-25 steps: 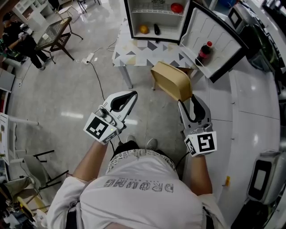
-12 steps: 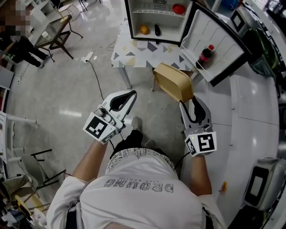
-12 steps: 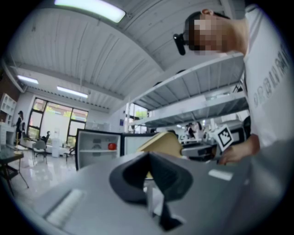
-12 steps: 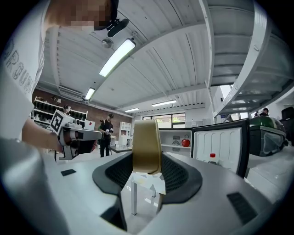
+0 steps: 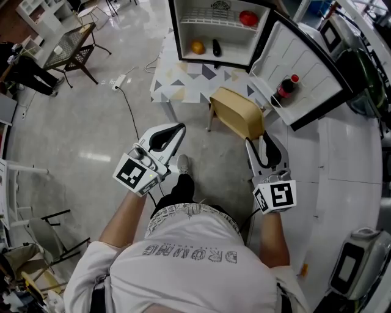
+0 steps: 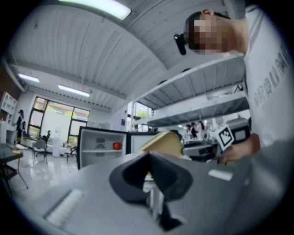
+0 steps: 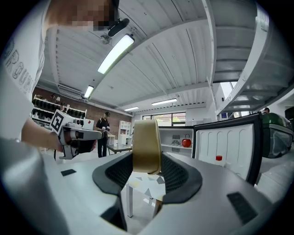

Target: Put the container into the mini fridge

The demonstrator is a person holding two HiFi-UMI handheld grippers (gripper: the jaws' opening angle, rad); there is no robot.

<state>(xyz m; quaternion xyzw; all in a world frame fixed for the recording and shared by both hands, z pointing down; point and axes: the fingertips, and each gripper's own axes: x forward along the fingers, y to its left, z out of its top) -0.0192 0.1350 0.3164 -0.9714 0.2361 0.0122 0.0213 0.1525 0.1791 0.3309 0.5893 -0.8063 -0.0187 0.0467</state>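
In the head view my right gripper is shut on the near rim of a tan, tub-shaped container, which hangs tilted above the floor. In the right gripper view the container's rim stands upright between the dark pads. Ahead, on a patterned table, stands the mini fridge with its door swung open to the right. My left gripper hangs to the left of the container, jaws together and empty. From the left gripper view the container and the fridge show beyond the gripper.
Inside the fridge lie an orange fruit, a dark item and, on the upper shelf, a red thing. A red-capped bottle stands in the door. A white counter runs along the right. A cable and power strip lie on the floor.
The person has stepped forward: the fridge and table have come slightly closer to the held container. Both grippers keep their pose and grip.
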